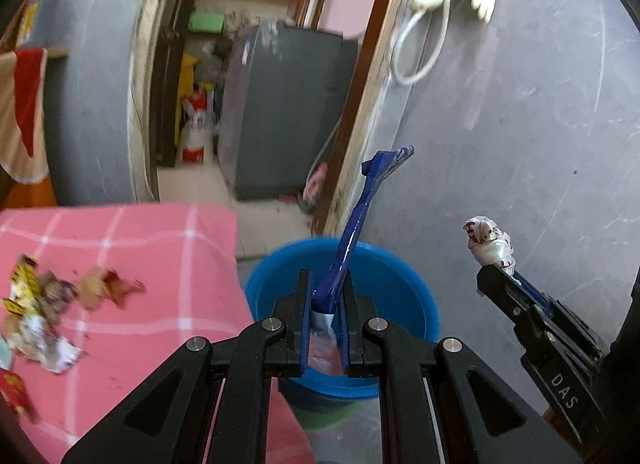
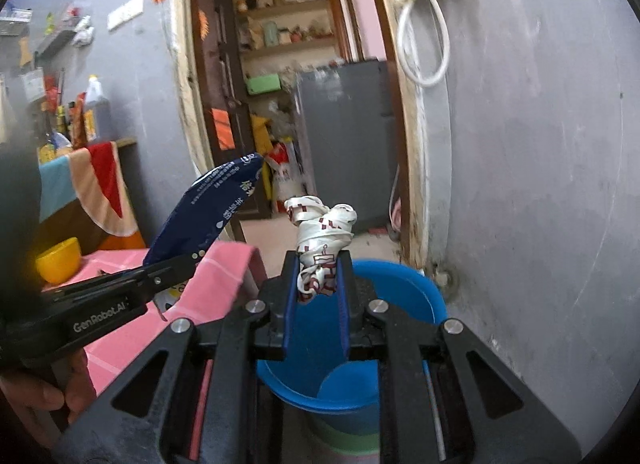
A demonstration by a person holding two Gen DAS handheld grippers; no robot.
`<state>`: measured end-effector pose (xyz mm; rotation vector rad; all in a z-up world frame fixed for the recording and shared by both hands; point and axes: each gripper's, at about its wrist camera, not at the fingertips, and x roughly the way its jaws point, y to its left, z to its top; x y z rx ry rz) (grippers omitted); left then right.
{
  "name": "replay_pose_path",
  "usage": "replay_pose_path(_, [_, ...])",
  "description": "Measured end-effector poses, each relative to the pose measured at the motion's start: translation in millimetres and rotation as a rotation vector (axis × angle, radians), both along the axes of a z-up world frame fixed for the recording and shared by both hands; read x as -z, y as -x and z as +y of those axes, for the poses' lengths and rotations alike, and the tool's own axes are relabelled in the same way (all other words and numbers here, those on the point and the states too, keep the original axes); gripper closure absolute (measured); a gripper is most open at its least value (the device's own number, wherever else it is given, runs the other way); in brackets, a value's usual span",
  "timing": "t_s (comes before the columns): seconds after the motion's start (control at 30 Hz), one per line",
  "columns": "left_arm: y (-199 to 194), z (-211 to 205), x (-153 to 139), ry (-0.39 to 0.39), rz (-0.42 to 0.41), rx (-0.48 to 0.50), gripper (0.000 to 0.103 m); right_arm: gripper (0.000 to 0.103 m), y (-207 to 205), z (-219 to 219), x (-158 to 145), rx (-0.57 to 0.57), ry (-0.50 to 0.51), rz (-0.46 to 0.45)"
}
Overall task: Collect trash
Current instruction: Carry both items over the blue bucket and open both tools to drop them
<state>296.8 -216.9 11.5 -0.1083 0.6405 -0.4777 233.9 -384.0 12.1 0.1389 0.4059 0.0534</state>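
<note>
My left gripper [image 1: 325,288] is shut on a flat dark blue wrapper [image 1: 362,220] that stands up between its pads, above the blue bucket [image 1: 416,296]. The same blue wrapper [image 2: 208,204] shows side-on in the right wrist view, held by the left gripper [image 2: 176,264]. My right gripper [image 2: 318,268] is shut on a crumpled white wrapper with red print [image 2: 324,232], also over the blue bucket [image 2: 404,284]. In the left wrist view the right gripper [image 1: 494,270] holds that white wad [image 1: 490,238] to the right of the bucket. Several scraps of trash [image 1: 44,304] lie on the pink checked cloth [image 1: 160,248].
The bucket stands on the floor against a grey wall [image 1: 520,124], beside the table with the pink cloth [image 2: 224,268]. A doorway behind leads to a grey appliance [image 1: 288,112] and shelves. A yellow bowl [image 2: 58,260] sits at the table's far end. A hand [image 2: 36,400] grips the left tool.
</note>
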Motion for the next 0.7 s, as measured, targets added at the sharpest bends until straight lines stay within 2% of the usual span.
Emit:
replay_pose_path(0.2, [-27,-16,29,-0.039,0.111,0.016,0.094,0.086,-19,-14,28,0.015,-0.039,0.095])
replay_pose_path(0.37, [-38,-21,45,-0.050,0.186,0.024,0.093,0.083,-32,-19,39,0.019,-0.066,0.137])
replay_pose_path(0.47, [-40,-17,48,-0.048,0.210,0.025,0.088,0.082,-39,-19,42,0.018,-0.069,0.152])
replay_pose_path(0.53, [-41,-14,48,-0.042,0.214,0.020,0.076,0.081,-42,-18,44,0.020,-0.064,0.159])
replay_pose_path(0.7, [-36,0,43,-0.017,0.198,0.001,0.073,0.077,-43,-16,44,0.021,-0.057,0.164])
